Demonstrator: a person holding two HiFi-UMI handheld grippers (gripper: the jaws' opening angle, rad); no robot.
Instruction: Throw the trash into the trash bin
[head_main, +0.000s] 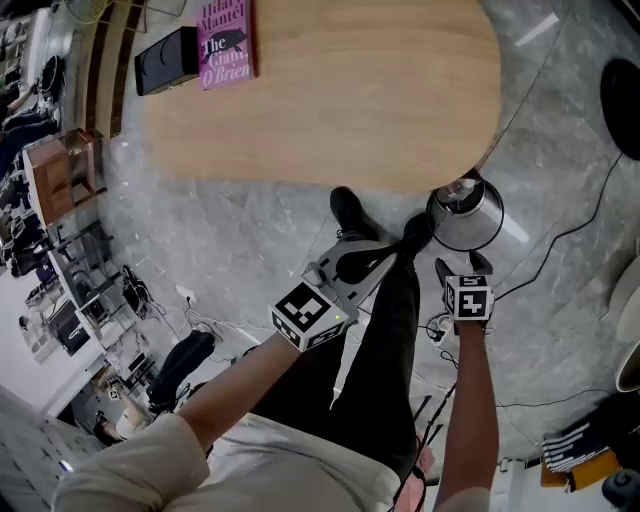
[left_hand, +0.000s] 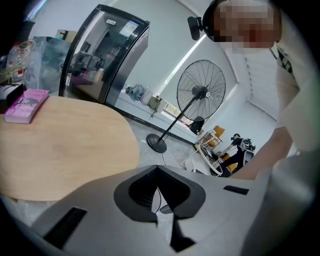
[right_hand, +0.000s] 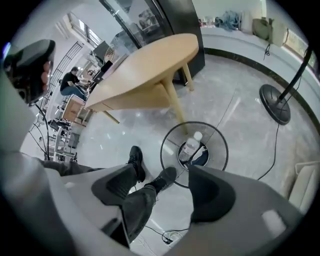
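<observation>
Our right hand-held gripper (right_hand: 163, 187) hangs over the trash bin (right_hand: 220, 146) with its jaws wide apart, holding nothing. The trash, a clear bottle (right_hand: 190, 148), lies inside the bin, which stands on the floor by the round end of the bench (head_main: 330, 100). Our left hand-held gripper (left_hand: 159, 193) is closed on nothing. We think the throw is done. Next we only need to lift our hands away and look for more trash.

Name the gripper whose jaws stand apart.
The right gripper: its jaws gape wide and empty, facing the trash bin, while the left gripper has its jaws closed together.
</observation>
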